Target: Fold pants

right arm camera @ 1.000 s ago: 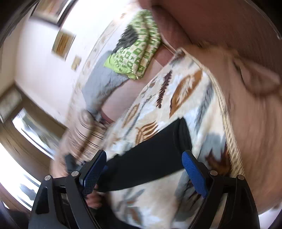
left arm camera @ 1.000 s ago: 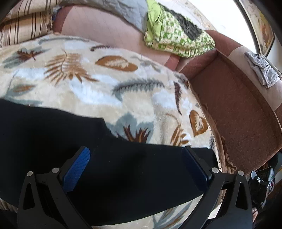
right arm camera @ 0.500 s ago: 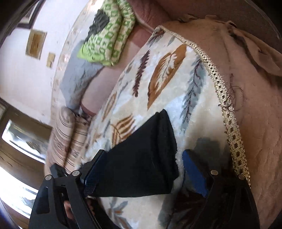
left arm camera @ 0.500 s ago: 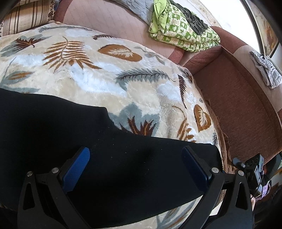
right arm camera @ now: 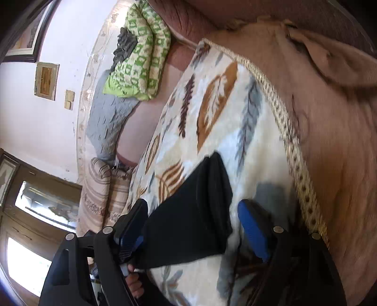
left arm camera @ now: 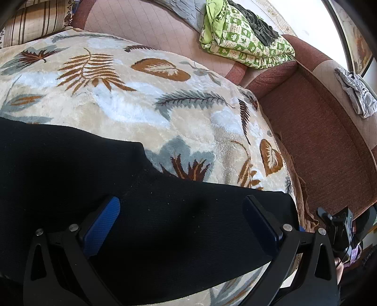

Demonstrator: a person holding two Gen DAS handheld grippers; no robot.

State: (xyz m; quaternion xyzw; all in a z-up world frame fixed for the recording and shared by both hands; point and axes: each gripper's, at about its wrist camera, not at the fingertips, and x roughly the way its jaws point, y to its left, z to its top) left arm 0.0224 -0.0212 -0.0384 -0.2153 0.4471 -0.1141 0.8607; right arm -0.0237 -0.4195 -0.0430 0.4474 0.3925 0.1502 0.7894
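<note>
Black pants [left arm camera: 146, 211] lay spread flat on a leaf-patterned plush blanket [left arm camera: 132, 103] that covered the seat of a brown sofa [left arm camera: 325, 146]. From the left wrist view, the left claw [left arm camera: 181, 209] hung just above the cloth with its jaws spread wide and nothing between them; its blue pads [left arm camera: 101, 228] sat over the garment's broad middle. One end of the pants reached almost to the blanket's braided right edge [right arm camera: 294, 146], beyond which bare sofa upholstery stretched away. Above the pants' upper edge a wide band of blanket lay uncovered up to the sofa back.

From the right wrist view, the right claw [right arm camera: 190, 223] was likewise spread wide and grasping nothing, straddling the narrow end of the pants [right arm camera: 195, 211], one finger on each side of it. Uncovered blanket lay between that end and the braided trim.

On the sofa back rested a folded green-and-white checked blanket [left arm camera: 245, 35] with a dark garment [left arm camera: 256, 21] on top, beside a grey quilted cloth [right arm camera: 106, 117]. A striped cushion [left arm camera: 35, 21] stood at the far left, and a crumpled grey cloth [left arm camera: 355, 94] lay on the far sofa back. Framed pictures [right arm camera: 46, 81] hung on the wall; no writing on them could be read.
</note>
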